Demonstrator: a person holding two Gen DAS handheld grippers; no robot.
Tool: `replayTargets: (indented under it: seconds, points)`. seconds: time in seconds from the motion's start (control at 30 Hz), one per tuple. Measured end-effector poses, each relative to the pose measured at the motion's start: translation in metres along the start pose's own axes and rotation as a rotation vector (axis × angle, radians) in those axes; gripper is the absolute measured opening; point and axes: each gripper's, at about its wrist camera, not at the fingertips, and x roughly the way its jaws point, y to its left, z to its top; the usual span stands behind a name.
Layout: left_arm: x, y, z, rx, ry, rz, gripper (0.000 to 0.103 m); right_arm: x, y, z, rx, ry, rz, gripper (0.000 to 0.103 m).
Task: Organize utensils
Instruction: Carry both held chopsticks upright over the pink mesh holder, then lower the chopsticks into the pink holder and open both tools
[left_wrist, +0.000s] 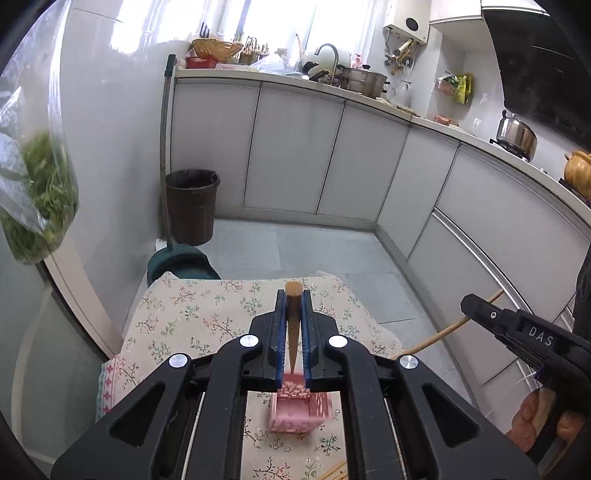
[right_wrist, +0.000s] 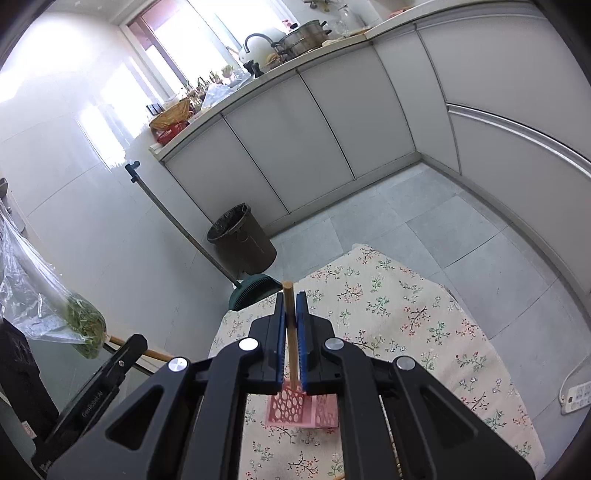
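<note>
My left gripper (left_wrist: 293, 295) is shut on a wooden chopstick (left_wrist: 293, 325) that points down toward a pink perforated utensil holder (left_wrist: 299, 410) on the floral cloth. My right gripper (right_wrist: 291, 295) is shut on another wooden chopstick (right_wrist: 291, 332) that stands above the same pink holder (right_wrist: 303, 408). The right gripper also shows in the left wrist view (left_wrist: 466, 302) with its chopstick (left_wrist: 443, 332) slanting down to the left. The left gripper's body shows at the lower left of the right wrist view (right_wrist: 136, 341). Several more chopsticks (left_wrist: 334, 472) lie on the cloth near the bottom edge.
The floral-cloth table (left_wrist: 207, 314) stands in a kitchen. A dark bin (left_wrist: 191, 206) and a green dustpan (left_wrist: 181, 262) are on the floor beyond it. A hanging bag of greens (left_wrist: 40, 195) is at the left. Grey cabinets (left_wrist: 295, 155) line the back and right. A power strip (right_wrist: 578, 397) lies on the floor.
</note>
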Motion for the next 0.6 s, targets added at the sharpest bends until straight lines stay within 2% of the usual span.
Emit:
replayTargets:
  seconds: [0.07, 0.13, 0.27, 0.6]
  points:
    - [-0.004, 0.007, -0.002, -0.026, -0.012, -0.012, 0.007, 0.002, 0.0, -0.001, -0.001, 0.001, 0.0, 0.006]
    - [-0.015, 0.007, 0.001, -0.017, -0.077, 0.024, 0.007, 0.003, 0.001, -0.001, -0.007, 0.002, 0.0, 0.006]
    - [-0.034, 0.002, 0.008, 0.007, -0.121, 0.0, 0.006, 0.002, 0.001, 0.0, 0.002, 0.0, 0.005, 0.006]
    - [-0.044, -0.007, 0.009, 0.037, -0.124, -0.032, 0.006, -0.013, 0.017, 0.007, -0.044, -0.022, 0.012, 0.006]
